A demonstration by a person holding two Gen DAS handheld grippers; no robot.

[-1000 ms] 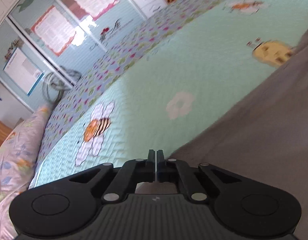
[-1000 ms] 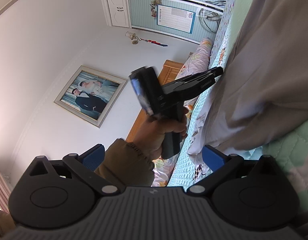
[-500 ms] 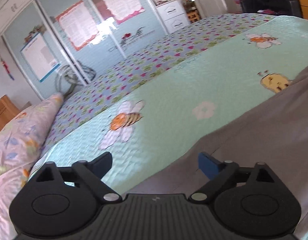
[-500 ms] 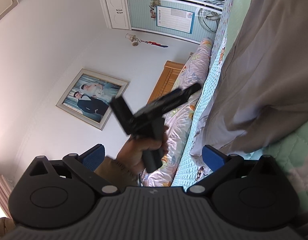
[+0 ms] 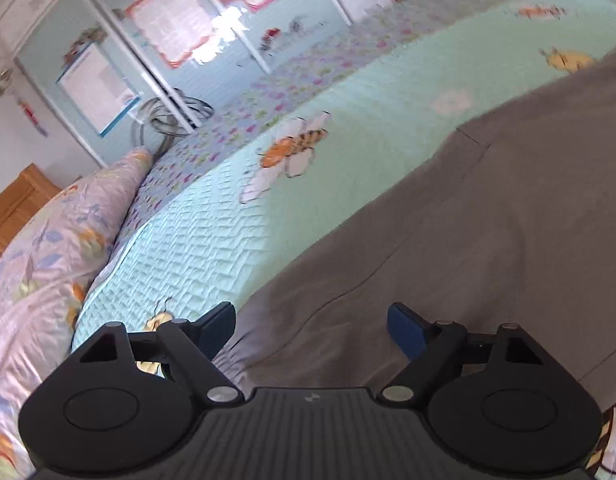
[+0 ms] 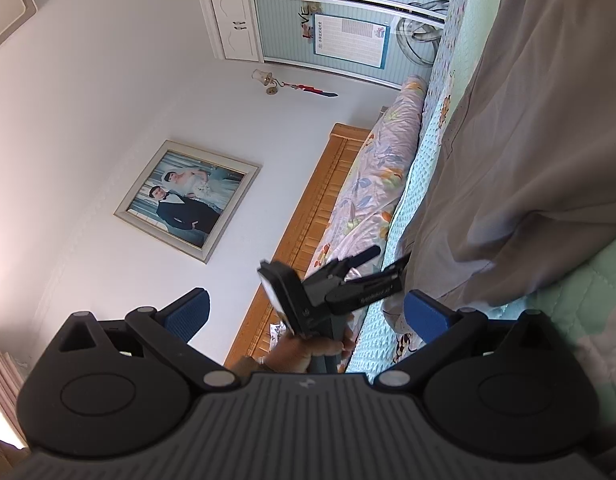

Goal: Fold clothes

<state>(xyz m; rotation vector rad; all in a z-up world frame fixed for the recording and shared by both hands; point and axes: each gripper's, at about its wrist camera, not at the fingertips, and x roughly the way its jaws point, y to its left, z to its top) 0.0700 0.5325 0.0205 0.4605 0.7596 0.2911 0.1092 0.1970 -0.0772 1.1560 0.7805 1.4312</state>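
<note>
A grey garment [image 5: 467, 220] lies spread on the mint quilted bedspread [image 5: 228, 220]. My left gripper [image 5: 311, 324] hovers over the garment's near edge. Its blue-padded jaws stand wide and are closing, with cloth lying under the gap and neither pad pressing on it. In the right wrist view the same garment [image 6: 527, 140] drapes along the bed at the right. A hand [image 6: 304, 350] holds the left gripper [image 6: 387, 258] at the garment's lower corner. My right gripper [image 6: 308, 302] is open and tilted upward, with nothing between its pads.
A floral duvet roll [image 5: 40, 260] lies along the bed's head end beside a wooden headboard [image 6: 308, 216]. Wardrobe doors with posters [image 5: 168, 20] stand beyond the bed. A framed photo [image 6: 188, 200] hangs on the wall.
The left gripper went from shut to wide open and moved along the garment's edge toward the head end of the bed. The right gripper has kept still and open.
</note>
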